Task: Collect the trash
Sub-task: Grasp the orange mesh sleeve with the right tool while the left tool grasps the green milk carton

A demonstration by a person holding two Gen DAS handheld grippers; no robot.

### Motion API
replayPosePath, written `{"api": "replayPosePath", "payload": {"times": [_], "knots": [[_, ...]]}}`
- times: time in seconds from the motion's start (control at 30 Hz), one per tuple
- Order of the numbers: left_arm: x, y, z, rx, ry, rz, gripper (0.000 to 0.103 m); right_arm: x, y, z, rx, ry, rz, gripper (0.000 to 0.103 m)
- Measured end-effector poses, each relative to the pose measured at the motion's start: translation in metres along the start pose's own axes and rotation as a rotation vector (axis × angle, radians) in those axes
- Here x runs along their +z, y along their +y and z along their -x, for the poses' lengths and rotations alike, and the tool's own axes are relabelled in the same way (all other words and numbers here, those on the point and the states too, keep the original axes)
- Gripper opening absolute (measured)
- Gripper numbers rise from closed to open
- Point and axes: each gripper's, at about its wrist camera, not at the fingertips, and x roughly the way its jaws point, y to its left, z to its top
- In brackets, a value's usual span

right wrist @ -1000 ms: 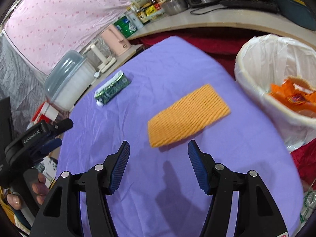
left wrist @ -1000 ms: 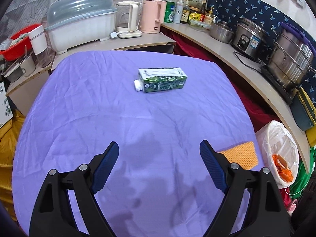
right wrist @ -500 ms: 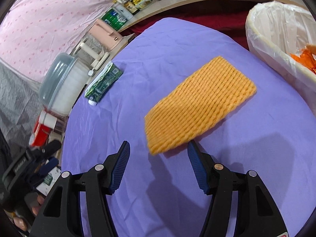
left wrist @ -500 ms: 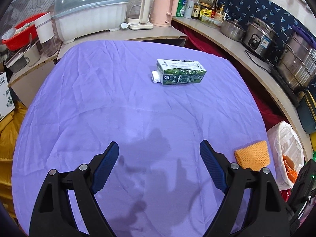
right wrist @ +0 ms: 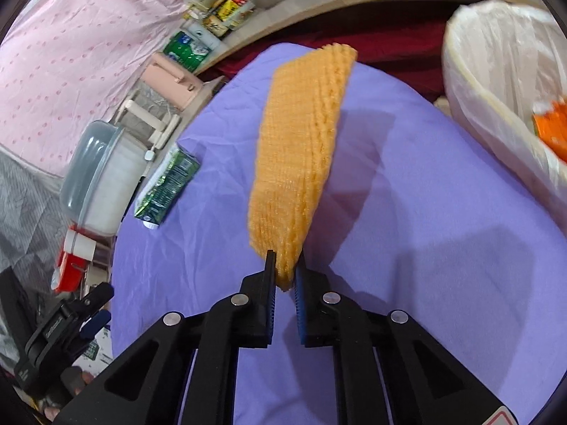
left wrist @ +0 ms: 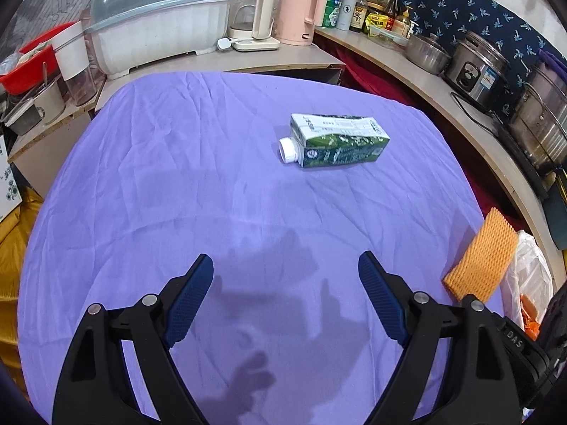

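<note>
On the left, the left claw (left wrist: 285, 295) stands wide open above the purple tablecloth (left wrist: 177, 177), with nothing between its blue pads and nothing touching them. Ahead of it, toward one o'clock in the left wrist view, the green and white drink carton (left wrist: 336, 140) lies on its side on the cloth, cap pointing left, well apart from either claw. It is untouched, so that piece is left to collect.

Further right, the right claw (right wrist: 283, 276) has just been closing and now pinches the near end of the orange foam net (right wrist: 301, 148) between its pads. The net sticks up and away from the claw toward twelve o'clock, and most of it looks lifted off the cloth, judging by its shadow.

At the far right, around two o'clock in the right wrist view, the white-lined bin (right wrist: 496, 81) sits just beside the table edge, with some orange rubbish already inside. By my reading the task is partway: the net is gripped but not yet binned.
</note>
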Motion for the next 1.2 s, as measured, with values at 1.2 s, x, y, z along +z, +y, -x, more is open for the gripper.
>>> {"api": "replayPosePath", "payload": {"times": [1.2], "knots": [[0.081, -0.038, -0.122, -0.254, -0.043, -0.566, 0.067, 0.071, 0.087, -0.063, 0.119, 0.007, 0.103, 0.010]]}}
